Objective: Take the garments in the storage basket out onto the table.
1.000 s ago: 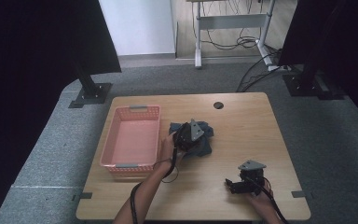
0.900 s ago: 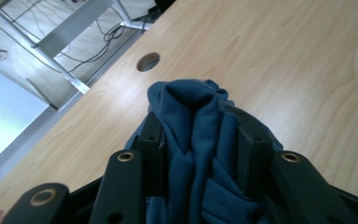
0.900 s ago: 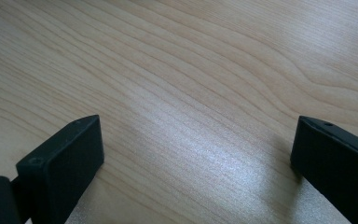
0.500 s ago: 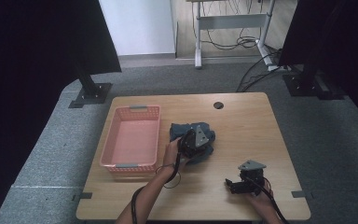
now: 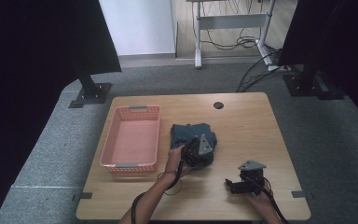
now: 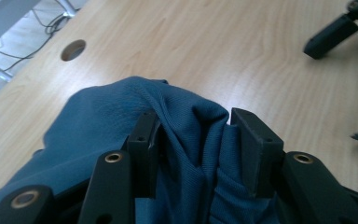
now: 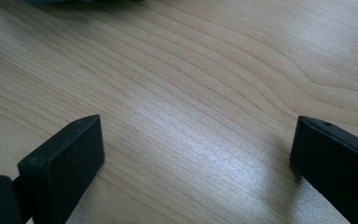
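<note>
A crumpled blue cloth [image 5: 189, 132] lies in the middle of the wooden table [image 5: 247, 135], just right of a pink basket [image 5: 108, 140]. My left gripper [image 5: 207, 154] is over the cloth's near right part. In the left gripper view its jaws [image 6: 193, 126] are shut on a bunched fold of the blue cloth [image 6: 107, 112]. My right gripper [image 5: 230, 184] rests near the table's front right, jaws pointing left. It is open over bare wood in the right gripper view [image 7: 196, 140], and its jaw tips [image 6: 328, 35] also appear in the left gripper view.
The pink basket holds nothing that I can see. A round cable hole [image 5: 218, 105] sits near the table's far edge. Dark stands [image 5: 91, 91] and a desk frame with cables [image 5: 233, 23] stand on the floor beyond the table.
My left gripper has slid a little toward the near right across the cloth, bunching it. The right gripper has stayed in place.
</note>
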The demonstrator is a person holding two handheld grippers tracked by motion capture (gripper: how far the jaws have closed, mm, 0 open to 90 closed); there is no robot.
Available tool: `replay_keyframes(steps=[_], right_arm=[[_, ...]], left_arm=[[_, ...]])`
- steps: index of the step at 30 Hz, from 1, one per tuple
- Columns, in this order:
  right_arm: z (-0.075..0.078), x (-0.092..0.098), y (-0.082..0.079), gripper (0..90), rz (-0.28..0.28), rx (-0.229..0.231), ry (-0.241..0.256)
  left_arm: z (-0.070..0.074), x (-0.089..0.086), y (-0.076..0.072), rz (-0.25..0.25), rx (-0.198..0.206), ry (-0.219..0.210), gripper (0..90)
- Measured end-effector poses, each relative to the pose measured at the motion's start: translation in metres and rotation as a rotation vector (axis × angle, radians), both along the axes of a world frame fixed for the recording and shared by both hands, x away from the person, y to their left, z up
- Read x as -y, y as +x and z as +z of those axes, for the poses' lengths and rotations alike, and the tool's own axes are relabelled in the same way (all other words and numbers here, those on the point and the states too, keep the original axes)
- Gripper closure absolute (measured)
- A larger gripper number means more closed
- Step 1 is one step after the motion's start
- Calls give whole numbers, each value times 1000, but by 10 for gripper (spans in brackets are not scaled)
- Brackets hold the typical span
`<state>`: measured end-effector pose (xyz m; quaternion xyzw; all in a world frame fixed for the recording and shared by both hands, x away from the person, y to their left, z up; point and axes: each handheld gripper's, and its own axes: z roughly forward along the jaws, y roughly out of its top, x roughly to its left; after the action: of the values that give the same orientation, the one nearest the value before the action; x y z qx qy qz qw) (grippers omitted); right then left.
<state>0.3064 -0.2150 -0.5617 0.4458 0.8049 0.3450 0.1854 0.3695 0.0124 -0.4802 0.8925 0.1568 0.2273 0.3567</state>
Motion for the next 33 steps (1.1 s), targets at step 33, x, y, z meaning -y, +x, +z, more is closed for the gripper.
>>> replay_keyframes(steps=[33], right_arm=[[0, 0, 0, 25, 0, -1, 0]], left_arm=[[-16, -1, -11, -129, -123, 29, 285]])
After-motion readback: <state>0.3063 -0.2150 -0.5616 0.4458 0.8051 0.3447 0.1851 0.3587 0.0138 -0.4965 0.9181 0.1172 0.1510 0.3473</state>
